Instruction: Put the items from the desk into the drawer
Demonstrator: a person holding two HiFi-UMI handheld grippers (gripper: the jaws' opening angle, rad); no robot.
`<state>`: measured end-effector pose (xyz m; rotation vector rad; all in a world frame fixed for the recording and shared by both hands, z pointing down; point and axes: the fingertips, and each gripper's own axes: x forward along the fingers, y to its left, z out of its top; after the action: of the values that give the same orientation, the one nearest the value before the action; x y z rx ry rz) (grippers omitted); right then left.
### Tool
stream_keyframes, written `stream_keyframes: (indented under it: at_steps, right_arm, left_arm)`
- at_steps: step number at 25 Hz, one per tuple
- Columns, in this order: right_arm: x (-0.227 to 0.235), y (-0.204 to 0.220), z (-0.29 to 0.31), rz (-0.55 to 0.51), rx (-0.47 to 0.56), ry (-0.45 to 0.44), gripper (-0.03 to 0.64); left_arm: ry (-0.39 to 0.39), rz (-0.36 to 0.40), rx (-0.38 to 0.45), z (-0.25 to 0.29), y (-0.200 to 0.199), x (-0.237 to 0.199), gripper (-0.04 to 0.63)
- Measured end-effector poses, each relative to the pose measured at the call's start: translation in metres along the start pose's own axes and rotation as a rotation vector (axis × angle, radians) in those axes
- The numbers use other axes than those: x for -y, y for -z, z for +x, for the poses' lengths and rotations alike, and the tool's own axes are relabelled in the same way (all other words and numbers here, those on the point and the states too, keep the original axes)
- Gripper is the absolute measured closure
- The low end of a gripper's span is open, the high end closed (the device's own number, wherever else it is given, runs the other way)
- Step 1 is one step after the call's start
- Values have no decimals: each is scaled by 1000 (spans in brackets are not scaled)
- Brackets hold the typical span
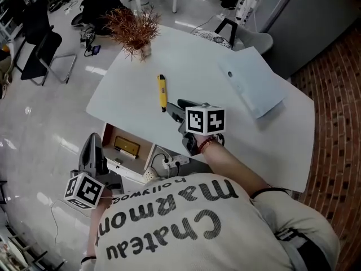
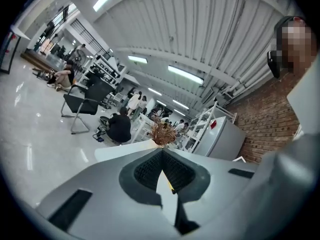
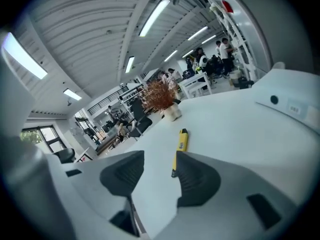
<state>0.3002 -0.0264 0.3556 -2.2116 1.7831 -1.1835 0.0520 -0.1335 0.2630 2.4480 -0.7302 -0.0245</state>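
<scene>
Reaching: the right gripper (image 1: 176,110) hangs over the tabletop (image 1: 192,61) with its jaws spread and nothing between them; the left gripper (image 1: 91,150), low off the near-left edge beside the drawer (image 1: 111,133), has its jaws clenched on nothing.
Task item: a yellow tool (image 1: 162,90) lies flat on the left half of the tabletop, between the dried plant (image 1: 134,27) at the far corner and the near-left edge above the drawer, just ahead of the right jaws.
Drawer: pulled out under the near-left edge, with a yellow object (image 1: 127,146) already inside.
Other item: a flat pale pad (image 1: 254,83) lies toward the right corner, well apart from the tool.
Risk, grip: the tool lies nearly along the right gripper's line, so closing on its end could make it swivel or slip out.
Risk, aim: its near end sits off to the right pad's side, not centred; one pad could land on top and push it away.
Risk, drop: a loose hold may let it fall past the drawer onto the power strip (image 1: 169,162).
Hidden: the tabletop covers the back of the drawer, and the person's shoulders cover part of the near edge.
Unclear: whether the right pad touches the tool, and what sort of tool it is.
</scene>
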Motion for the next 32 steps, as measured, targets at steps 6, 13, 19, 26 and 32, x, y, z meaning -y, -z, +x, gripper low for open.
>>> stream_keyframes:
  at_steps: [6,13,19,26,32]
  right_arm:
    - [10,7,31,38,-8,98,405]
    - [15,36,66,46,-87,242,391]
    - [28,37,86,-44,-109,363,371]
    - [38,37,103,-81,-157,425,373]
    - [43,37,102,-122,-172,474,422]
  left_arm:
    - [50,7,-58,34,-15,-31,595]
    - [90,-6,-106,51,-31,-71,595]
    - [71,-18,-134,53,-31,-102,595]
    - [32,-20,-119,46,-43,-127,595]
    - [29,-19,-106,46,-45,-130,594]
